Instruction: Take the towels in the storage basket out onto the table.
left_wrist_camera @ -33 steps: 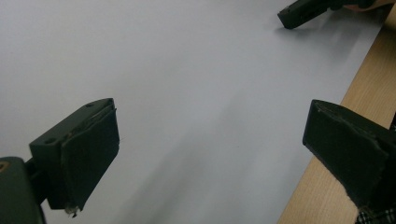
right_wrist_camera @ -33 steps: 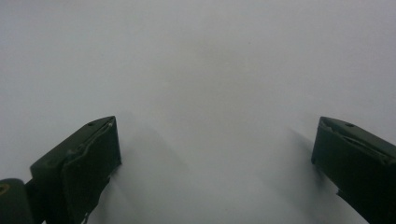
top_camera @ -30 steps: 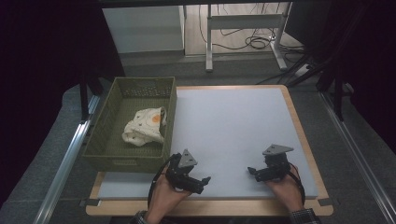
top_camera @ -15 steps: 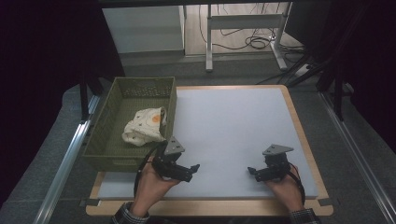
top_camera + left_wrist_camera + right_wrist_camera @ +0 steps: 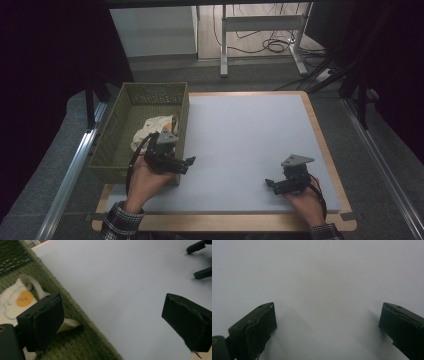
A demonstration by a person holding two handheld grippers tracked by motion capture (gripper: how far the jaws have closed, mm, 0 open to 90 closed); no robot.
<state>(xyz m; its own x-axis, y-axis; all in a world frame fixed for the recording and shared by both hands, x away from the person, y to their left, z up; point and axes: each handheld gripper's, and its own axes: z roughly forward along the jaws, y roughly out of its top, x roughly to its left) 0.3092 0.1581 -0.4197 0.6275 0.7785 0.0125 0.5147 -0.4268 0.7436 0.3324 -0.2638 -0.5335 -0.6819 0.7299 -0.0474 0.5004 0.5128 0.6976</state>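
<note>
The left gripper (image 5: 186,164) hangs spread wide at the green basket's (image 5: 181,107) near corner, the cloth bag (image 5: 15,298) lying inside. One jaw might catch the woven rim on the way in — tipping the basket. The right gripper (image 5: 270,184) rests on the mat (image 5: 240,130), spread too.

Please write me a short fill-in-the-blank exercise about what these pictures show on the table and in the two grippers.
1. The cream cloth bag with an orange patch lies inside the green ____.
2. The left gripper is over the basket's near right corner with its jaws ____.
3. The right gripper holds ____ between its open jaws.
4. The mat covering the table is pale ____.

Missing words: basket; open; nothing; grey
</note>
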